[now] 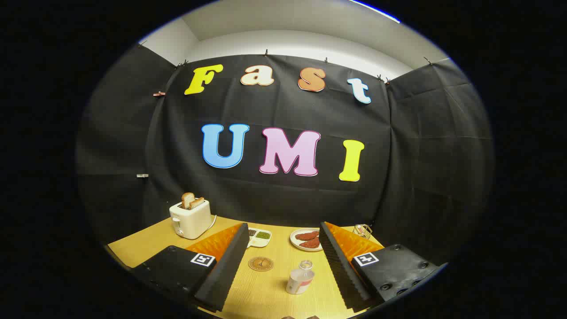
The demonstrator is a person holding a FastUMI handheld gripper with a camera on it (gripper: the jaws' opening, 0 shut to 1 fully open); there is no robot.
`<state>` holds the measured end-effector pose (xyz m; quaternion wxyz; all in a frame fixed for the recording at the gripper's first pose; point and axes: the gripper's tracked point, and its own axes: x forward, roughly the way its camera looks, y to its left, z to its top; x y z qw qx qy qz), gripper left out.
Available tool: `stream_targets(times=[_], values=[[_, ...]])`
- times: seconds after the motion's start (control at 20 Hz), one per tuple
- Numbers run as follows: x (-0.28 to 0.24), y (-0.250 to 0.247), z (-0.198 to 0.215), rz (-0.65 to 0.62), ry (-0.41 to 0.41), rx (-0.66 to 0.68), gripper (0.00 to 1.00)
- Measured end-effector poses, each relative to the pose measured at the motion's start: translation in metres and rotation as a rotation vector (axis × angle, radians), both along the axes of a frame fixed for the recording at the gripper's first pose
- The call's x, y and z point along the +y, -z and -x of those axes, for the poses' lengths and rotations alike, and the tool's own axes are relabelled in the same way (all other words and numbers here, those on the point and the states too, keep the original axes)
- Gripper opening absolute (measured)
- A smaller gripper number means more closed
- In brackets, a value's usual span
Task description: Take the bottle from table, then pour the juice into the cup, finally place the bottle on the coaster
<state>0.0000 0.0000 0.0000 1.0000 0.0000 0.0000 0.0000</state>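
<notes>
Open gripper lined up over the bottle, grasp not yet made

The gripper (283, 277) has its jaws spread wide and grasping nothing; the bottle (300, 278) stands upright on the table (141, 243) between the two fingers, nearer the right one and touching neither. To take it well, I would centre the fingers on its body below the neck, sink lower, and squeeze gently, since the thin clear wall looks likely to flex and the open mouth could spill. The coaster (260, 264) lies just beside the left finger, ahead of the bottle. Beyond sit a plate (306, 239), a small dish (259, 236) and a toaster (191, 218). I cannot pick out the cup; two dark shapes nearest the camera are cut off, and the wire object (362, 230) by the right finger is too small to tell
</notes>
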Motion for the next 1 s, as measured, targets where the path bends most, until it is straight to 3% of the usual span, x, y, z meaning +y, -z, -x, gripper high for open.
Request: stream_targets(times=[1.0], values=[[-0.016,0.022,-0.012,-0.014,-0.02,0.011,0.97]])
